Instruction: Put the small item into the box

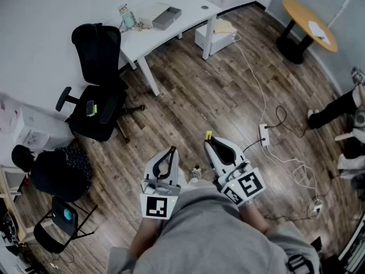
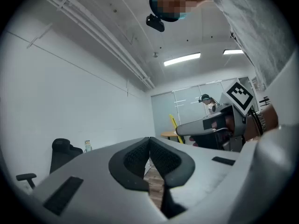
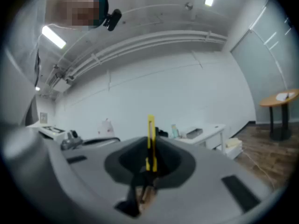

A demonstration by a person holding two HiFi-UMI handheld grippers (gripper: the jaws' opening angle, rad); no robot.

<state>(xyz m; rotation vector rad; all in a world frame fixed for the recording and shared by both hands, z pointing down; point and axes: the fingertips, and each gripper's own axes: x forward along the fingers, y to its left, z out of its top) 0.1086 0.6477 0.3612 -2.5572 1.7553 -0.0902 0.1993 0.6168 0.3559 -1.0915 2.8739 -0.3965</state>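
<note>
Right gripper (image 3: 150,162): my jaws pinch a thin yellow item (image 3: 151,134), its long axis along them, tip poking out.
Left gripper (image 2: 149,148): jaws together, empty.
Grey box (image 1: 166,17): on white desk (image 1: 194,7), well ahead, leftward of my loaded gripper.

The right tongs (image 3: 150,160) pinch a thin yellow item (image 3: 151,125) upright — a white desk (image 3: 212,129) stands far right.
</note>
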